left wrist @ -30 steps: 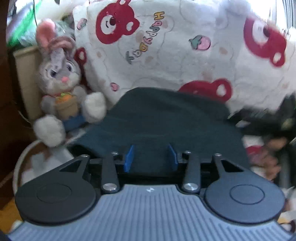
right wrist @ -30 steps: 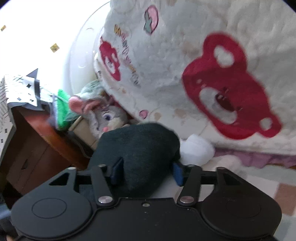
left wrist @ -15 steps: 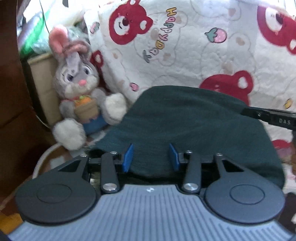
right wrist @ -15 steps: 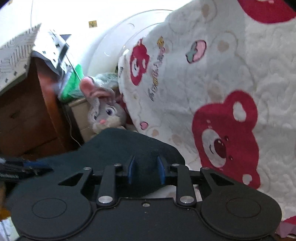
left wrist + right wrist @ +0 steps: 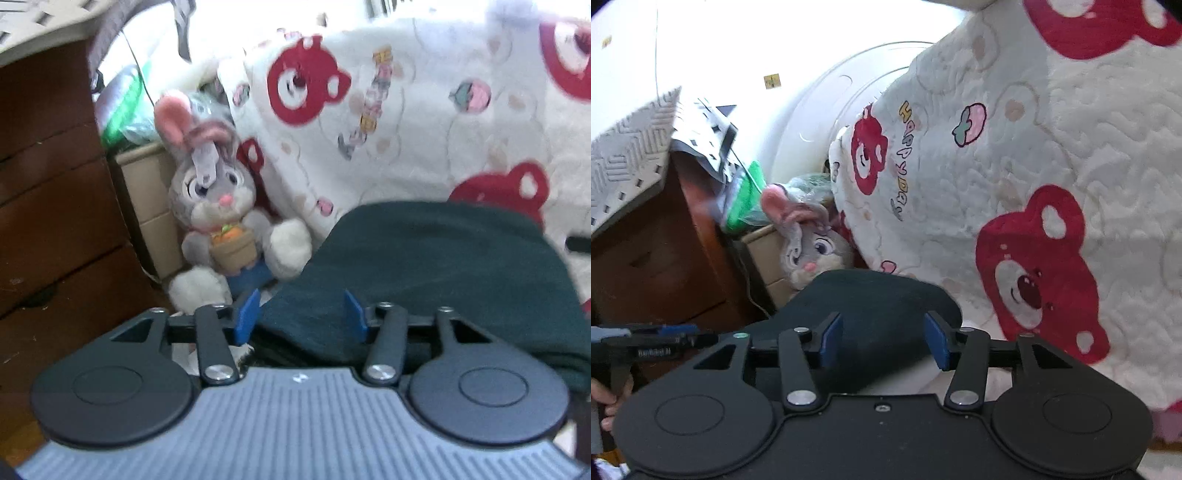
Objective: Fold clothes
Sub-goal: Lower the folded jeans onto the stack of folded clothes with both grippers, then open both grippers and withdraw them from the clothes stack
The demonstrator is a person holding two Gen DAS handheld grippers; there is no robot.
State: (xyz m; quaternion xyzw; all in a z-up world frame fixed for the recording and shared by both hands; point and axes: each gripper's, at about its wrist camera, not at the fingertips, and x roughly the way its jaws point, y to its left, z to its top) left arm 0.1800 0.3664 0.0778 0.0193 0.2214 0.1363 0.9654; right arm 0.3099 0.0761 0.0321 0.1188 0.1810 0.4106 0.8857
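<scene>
A folded dark green garment (image 5: 443, 273) lies in front of a white quilt with red bears. In the left wrist view my left gripper (image 5: 299, 314) is open, its blue pads either side of the garment's near left edge. In the right wrist view the same garment (image 5: 879, 302) fills the space ahead of my right gripper (image 5: 882, 339), which stands open with the cloth between and below its pads. The left gripper's body (image 5: 657, 343) shows at the left edge, held by a hand (image 5: 605, 398). Whether the pads touch the cloth is unclear.
The bear-print quilt (image 5: 424, 122) rises behind the garment. A grey plush rabbit (image 5: 221, 214) sits left of it against a cardboard box (image 5: 147, 206). A dark wooden drawer unit (image 5: 55, 206) stands at the far left. A white round headboard (image 5: 827, 110) is behind.
The right gripper's jaws, narrow on the cloth half a second ago, have spread wide. The left gripper's jaws have also widened, and its view has swung left toward the drawers.
</scene>
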